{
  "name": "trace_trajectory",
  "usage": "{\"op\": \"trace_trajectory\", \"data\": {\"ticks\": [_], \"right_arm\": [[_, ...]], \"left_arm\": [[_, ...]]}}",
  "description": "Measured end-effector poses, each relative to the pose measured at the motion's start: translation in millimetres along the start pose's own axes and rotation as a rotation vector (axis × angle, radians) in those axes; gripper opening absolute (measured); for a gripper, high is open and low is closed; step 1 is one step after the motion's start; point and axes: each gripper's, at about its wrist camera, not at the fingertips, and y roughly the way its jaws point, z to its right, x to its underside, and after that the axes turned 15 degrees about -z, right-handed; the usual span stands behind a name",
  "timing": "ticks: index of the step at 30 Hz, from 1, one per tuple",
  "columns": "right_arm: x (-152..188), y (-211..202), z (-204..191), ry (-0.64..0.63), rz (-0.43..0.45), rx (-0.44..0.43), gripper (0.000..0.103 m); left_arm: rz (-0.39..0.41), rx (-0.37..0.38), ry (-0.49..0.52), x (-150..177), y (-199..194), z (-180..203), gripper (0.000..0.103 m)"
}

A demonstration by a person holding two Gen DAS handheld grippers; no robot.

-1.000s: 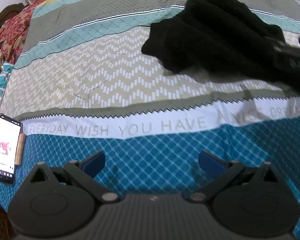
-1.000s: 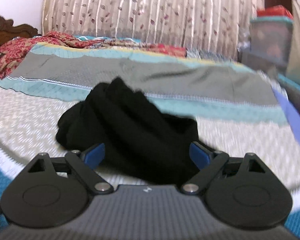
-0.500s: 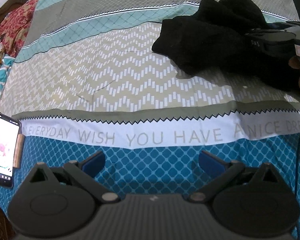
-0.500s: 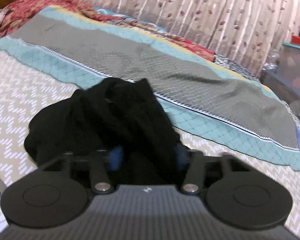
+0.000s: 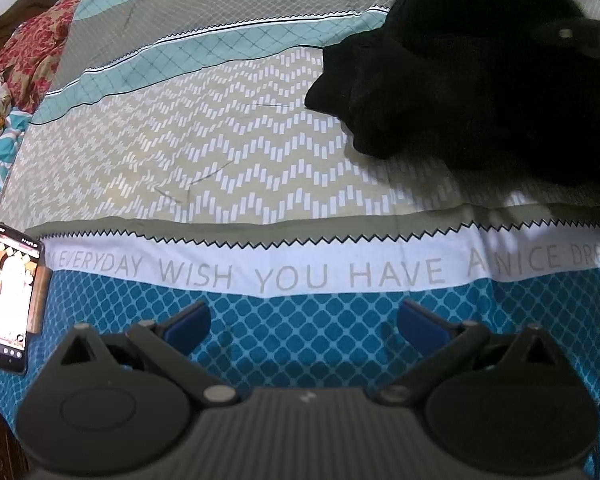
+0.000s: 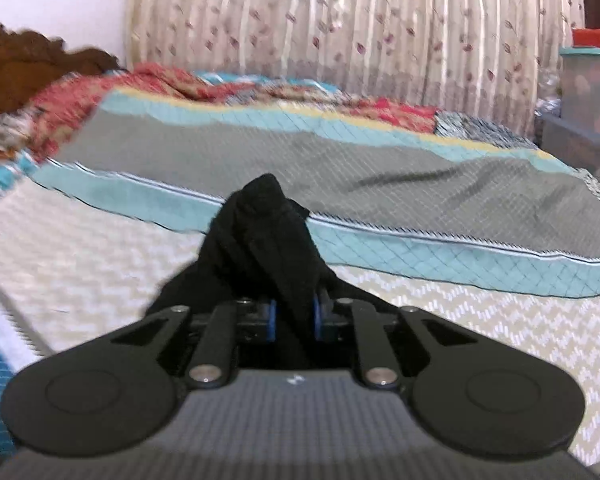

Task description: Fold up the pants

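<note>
The black pants [image 5: 472, 80] lie bunched on the patterned bedsheet at the upper right of the left wrist view. My left gripper [image 5: 304, 322] is open and empty, low over the blue diamond band near the bed's front edge, well short of the pants. My right gripper [image 6: 294, 314] is shut on a bunch of the pants [image 6: 264, 236], which rises as a peak between its blue pads. The right gripper's dark body shows in the left wrist view [image 5: 576, 36] over the pants.
A phone [image 5: 8, 300] with a lit screen lies at the bed's left edge. A red floral blanket [image 5: 32, 44] lies by the wooden headboard [image 6: 28, 72]. A curtain [image 6: 360, 20] hangs behind the bed, and storage boxes [image 6: 588, 92] stand at the right.
My right gripper closed from wide open onto the pants and has lifted a bunch of the cloth. My left gripper stayed open and shifted slightly toward the pants.
</note>
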Motion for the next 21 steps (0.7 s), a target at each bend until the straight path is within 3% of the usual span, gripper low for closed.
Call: {"op": "trace_trajectory", "data": {"ticks": [2, 5, 6, 8, 11, 12, 14, 17, 21], "right_arm": [[4.6, -18.7, 0.6, 0.012, 0.023, -0.063, 0.019], [24.9, -50.3, 7.0, 0.041, 0.042, -0.267, 0.019], [36.5, -58.5, 7.6, 0.030, 0.029, -0.348, 0.019], [60.3, -65.8, 6.2, 0.015, -0.011, -0.410, 0.022], [87.8, -60.1, -1.1, 0.000, -0.137, -0.378, 0.037], [94.7, -60.4, -0.4, 0.016, -0.146, -0.363, 0.045], [101.4, -66.4, 8.1, 0.088, -0.131, -0.363, 0.050], [101.9, -73.1, 24.5, 0.207, -0.086, -0.344, 0.051], [93.8, -68.9, 31.2, 0.256, -0.079, -0.305, 0.051]], "left_arm": [[0.009, 0.002, -0.003, 2.6, -2.5, -3.1, 0.103], [0.054, -0.025, -0.007, 11.2, -5.4, -11.5, 0.103], [0.067, -0.042, -0.010, 14.2, -4.5, -14.4, 0.103], [0.076, -0.074, -0.020, 18.9, 1.8, -20.7, 0.103], [0.041, -0.097, -0.044, 23.3, 18.0, -30.0, 0.103], [0.028, -0.093, -0.054, 24.5, 22.0, -32.8, 0.103], [0.017, -0.092, -0.064, 28.0, 28.5, -37.7, 0.103], [0.028, -0.139, -0.057, 38.3, 41.4, -39.9, 0.103], [0.106, -0.180, -0.030, 52.1, 45.4, -33.3, 0.103]]}}
